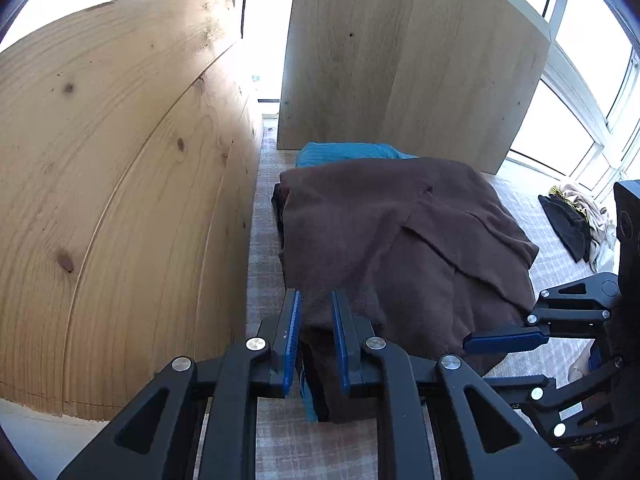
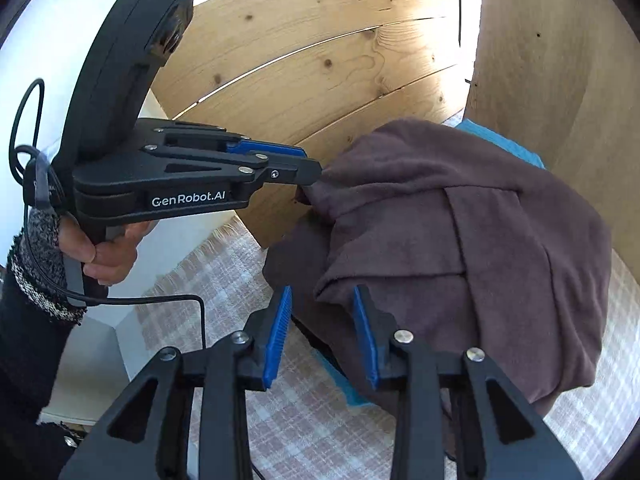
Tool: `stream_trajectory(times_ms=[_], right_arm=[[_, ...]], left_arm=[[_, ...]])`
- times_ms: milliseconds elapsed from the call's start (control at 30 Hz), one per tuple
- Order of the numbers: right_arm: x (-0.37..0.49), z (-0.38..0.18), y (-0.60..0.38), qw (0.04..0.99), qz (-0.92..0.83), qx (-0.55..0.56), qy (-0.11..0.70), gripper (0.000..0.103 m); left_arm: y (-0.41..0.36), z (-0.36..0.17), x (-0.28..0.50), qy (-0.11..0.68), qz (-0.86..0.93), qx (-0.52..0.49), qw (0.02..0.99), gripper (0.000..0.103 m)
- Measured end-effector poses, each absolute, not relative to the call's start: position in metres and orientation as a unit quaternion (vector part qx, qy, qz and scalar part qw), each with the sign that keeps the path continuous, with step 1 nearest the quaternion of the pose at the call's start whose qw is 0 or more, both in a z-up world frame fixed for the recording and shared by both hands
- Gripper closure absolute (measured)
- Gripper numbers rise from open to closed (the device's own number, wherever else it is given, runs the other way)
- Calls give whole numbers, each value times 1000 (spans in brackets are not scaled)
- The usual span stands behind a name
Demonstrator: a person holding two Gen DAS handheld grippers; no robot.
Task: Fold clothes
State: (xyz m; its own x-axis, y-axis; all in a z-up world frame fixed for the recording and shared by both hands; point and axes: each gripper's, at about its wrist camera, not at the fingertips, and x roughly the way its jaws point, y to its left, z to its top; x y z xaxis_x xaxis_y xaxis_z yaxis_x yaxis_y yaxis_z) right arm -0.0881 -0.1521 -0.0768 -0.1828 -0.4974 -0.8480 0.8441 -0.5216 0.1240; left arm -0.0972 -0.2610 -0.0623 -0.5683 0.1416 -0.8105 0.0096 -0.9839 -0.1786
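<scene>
The folded brown garment (image 2: pixel 460 240) sits atop a stack on the checked surface (image 2: pixel 304 420). Left tongs (image 1: pixel 316 336) pinch its edge; right tongs (image 2: pixel 322 336), parted, should withdraw without dragging cloth.

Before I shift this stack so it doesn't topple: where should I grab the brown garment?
Take the brown garment at its near folded edge, coming low from the front as the right tool does. The layers bunch there into a thick lip overhanging the checked cloth; the top is broad and flat.
</scene>
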Motion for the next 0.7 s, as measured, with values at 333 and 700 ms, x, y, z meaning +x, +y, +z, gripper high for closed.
stream_trajectory(times_ms=[333, 700], right_arm=[[-121, -81, -141, 478, -713, 485, 169, 94], [-132, -106, -128, 493, -656, 564, 93, 86]], left_arm=[[-258, -72, -104, -64, 875, -480, 25, 85], [-250, -57, -112, -40, 883, -468, 18, 80]])
